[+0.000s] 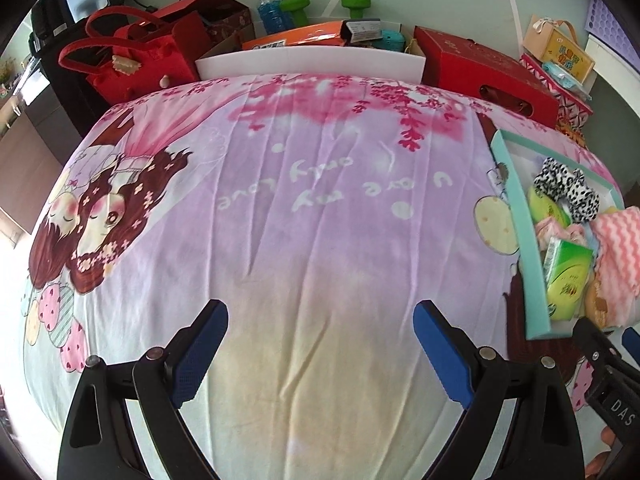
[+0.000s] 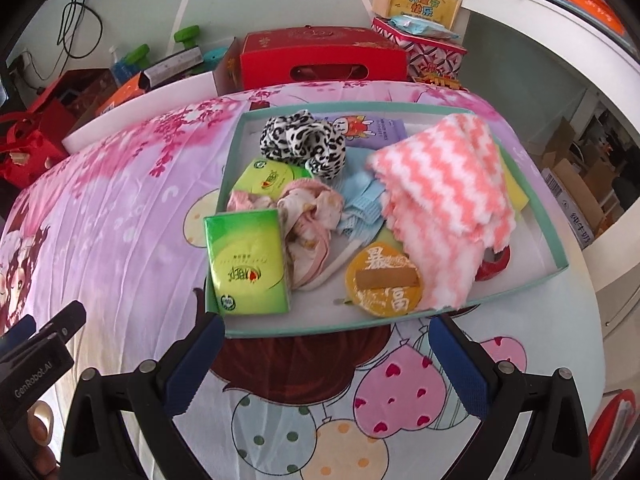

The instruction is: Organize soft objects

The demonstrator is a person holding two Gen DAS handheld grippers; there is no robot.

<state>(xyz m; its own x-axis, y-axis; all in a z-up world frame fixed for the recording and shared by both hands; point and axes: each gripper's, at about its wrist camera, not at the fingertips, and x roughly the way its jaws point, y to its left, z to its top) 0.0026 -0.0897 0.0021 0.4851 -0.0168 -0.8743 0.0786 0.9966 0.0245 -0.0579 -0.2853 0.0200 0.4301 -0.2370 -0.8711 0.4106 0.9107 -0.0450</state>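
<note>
Across the right half of the tabletop (image 2: 120, 208), which is draped in a pink and lilac cartoon-print cloth, a shallow teal tray (image 2: 558, 256) holds the soft things in a loose heap. Both claws are open and hold nothing: the right claw (image 2: 326, 364) hovers just before the tray's near rim, and the left claw (image 1: 320, 354) hangs over bare cloth well to the tray's left. The pink-and-white wavy towel (image 2: 440, 200) looks light, limp and fluffy; it would likely sag and trail if pinched by a corner, so a bite into the thick folded bulk near its middle seems the safer hold. The leopard-print plush piece (image 2: 300, 142) looks springy and easy to squeeze anywhere along its loops. The green tissue pack (image 2: 246, 260) leans over the tray's near-left corner; its film wrap is probably slippery, though the pack should yield, so closing across its narrow sides should serve. The crumpled pale pink cloth (image 2: 308, 220) and the light blue cloth (image 2: 360, 204) are tangled together and may drag one another out. The yellow round pad (image 2: 382, 280) lies flat on the tray floor, partly under the towel, and looks hard to get under. Open room lies to the left on the bare cloth; boxes crowd the far edge, and the right edge falls away just past the tray.
</note>
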